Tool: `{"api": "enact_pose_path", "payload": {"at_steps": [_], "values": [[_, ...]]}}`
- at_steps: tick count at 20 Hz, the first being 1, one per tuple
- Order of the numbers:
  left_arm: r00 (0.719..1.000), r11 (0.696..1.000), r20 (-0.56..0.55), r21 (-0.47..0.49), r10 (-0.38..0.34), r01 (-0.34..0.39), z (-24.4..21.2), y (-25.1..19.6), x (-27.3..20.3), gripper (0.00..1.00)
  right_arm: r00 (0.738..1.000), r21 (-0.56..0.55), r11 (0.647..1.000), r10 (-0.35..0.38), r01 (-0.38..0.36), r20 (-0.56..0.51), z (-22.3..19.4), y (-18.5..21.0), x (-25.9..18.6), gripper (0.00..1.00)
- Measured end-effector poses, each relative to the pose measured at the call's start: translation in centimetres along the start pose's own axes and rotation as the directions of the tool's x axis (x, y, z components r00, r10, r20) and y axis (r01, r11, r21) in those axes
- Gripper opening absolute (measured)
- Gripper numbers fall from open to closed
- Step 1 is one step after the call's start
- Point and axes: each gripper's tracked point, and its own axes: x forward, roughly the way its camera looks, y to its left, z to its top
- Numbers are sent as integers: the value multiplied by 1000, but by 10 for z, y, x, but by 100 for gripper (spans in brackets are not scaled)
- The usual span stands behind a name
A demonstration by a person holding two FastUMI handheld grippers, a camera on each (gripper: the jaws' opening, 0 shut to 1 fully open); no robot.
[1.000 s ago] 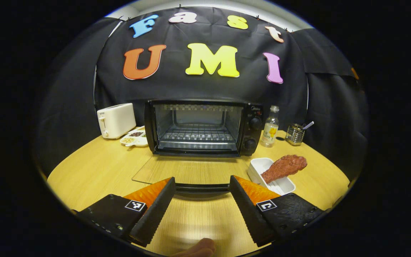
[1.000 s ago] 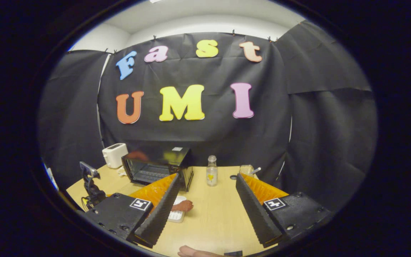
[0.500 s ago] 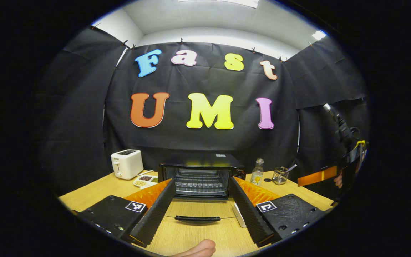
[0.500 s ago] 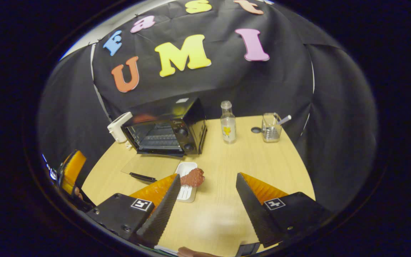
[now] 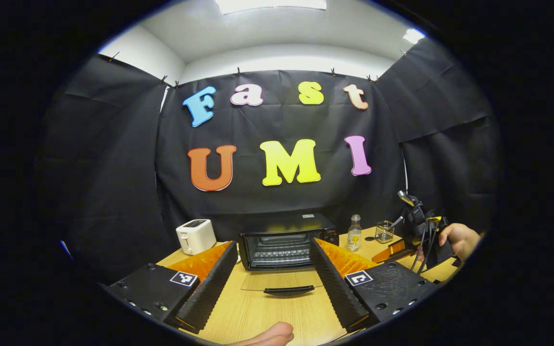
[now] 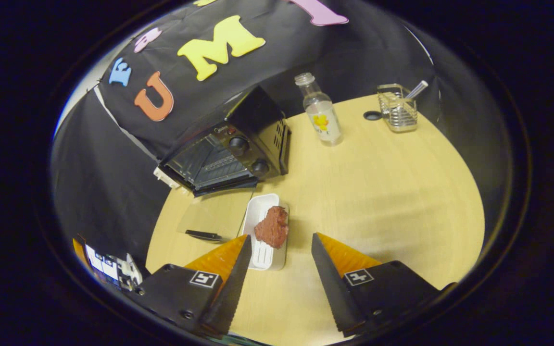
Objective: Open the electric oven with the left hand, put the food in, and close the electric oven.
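The black electric oven [image 5: 282, 247] stands at the back of the wooden table with its glass door [image 5: 277, 280] folded down flat, handle [image 5: 289, 290] nearest me. My left gripper [image 5: 273, 242] is open and held back from the door, touching nothing. In the right gripper view the oven [image 6: 229, 149] is at upper left, its door [image 6: 212, 216] down. A reddish-brown meat piece [image 6: 272, 227] lies on a white tray [image 6: 260, 250] just right of the door. My right gripper [image 6: 281, 238] hovers open above the tray's near end, nothing between its fingers.
A white toaster [image 5: 195, 236] stands left of the oven. Right of it are a small clear bottle [image 6: 322, 117], a wire holder [image 6: 397, 108] with a utensil and a small dark disc [image 6: 372, 115]. A hand [image 5: 457, 239] holds the right gripper at the table's right.
My left gripper has drawn back and tilted up from the lowered door. My right gripper has tilted down and come in over the tray with the meat.
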Motion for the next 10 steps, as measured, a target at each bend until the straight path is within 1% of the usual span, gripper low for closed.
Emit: {"api": "enact_pose_path", "payload": {"at_steps": [1, 2, 3, 4, 5, 6, 7, 8, 10], "values": [[1000, 1000, 5, 3, -3, 3, 2, 0, -5, 95, 1000, 15, 1000, 15, -14, -11, 0, 1, 8, 78], [1000, 1000, 6, 3, -7, 7, 3, 1, -8, 96, 1000, 35, 999, 14, -14, -12, 0, -1, 15, 71], [1000, 1000, -5, -6, -8, 8, 2, 3, -13, 95, 1000, 57, 998, 26, -25, -7, 4, -1, 21, 66], [1000, 1000, -16, -21, -7, 7, 2, 5, -18, 95, 999, 72, 997, 42, -41, -8, 4, 0, 25, 52], [1000, 999, -8, -33, -11, 11, 7, 7, -23, 96, 999, 89, 995, 54, -54, 2, 5, 1, 28, 45], [1000, 999, 8, -36, -15, 15, 14, 9, -27, 96, 998, 111, 992, 68, -67, -1, 5, 1, 29, 24], [1000, 999, 20, -35, -9, 10, 19, 13, -31, 96, 996, 118, 989, 85, -84, -2, 4, 4, 26, 14], [999, 999, 32, -34, 3, -2, 23, 19, -34, 96, 996, 104, 991, 89, -88, -2, 2, 5, 24, 12], [999, 1000, 51, -21, -6, 7, 29, 18, -37, 96, 997, 54, 996, 74, -75, 18, 3, 11, 14, 9]]}}
